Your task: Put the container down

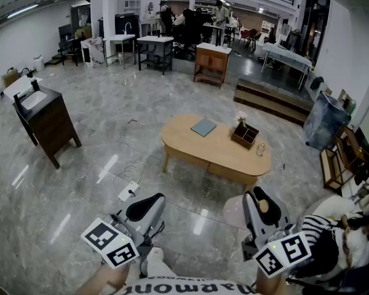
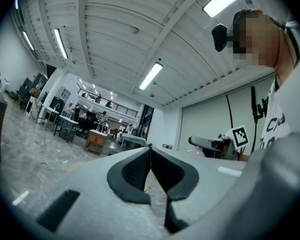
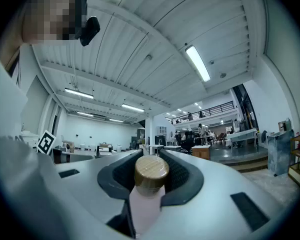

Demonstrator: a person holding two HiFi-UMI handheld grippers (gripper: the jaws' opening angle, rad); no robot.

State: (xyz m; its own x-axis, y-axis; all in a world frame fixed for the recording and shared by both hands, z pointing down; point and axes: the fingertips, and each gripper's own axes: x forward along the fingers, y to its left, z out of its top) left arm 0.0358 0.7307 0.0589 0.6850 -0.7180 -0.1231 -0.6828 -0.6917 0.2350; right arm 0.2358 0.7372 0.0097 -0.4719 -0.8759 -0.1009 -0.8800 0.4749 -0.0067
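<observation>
My right gripper [image 1: 262, 209] is shut on the container [image 1: 237, 212], a pale pinkish bottle with a round wooden lid [image 3: 151, 171]. In the right gripper view the bottle [image 3: 144, 206] stands between the dark pads, with the lid level with the tips of the right gripper [image 3: 151, 164]. My left gripper [image 1: 146, 208] is held low at the left, and its pads meet at the tip with nothing between them. In its own view the left gripper [image 2: 150, 152] points out across the hall. Both grippers are close to my body, well short of the oval wooden table [image 1: 190, 145].
On the table lie a blue book [image 1: 203, 126], a small dark box with flowers [image 1: 245, 134] and a glass [image 1: 261, 148]. A power strip with cable [image 1: 128, 192] lies on the glossy floor. A dark sink cabinet [image 1: 48, 123] stands left; wooden shelves [image 1: 338, 158] stand right.
</observation>
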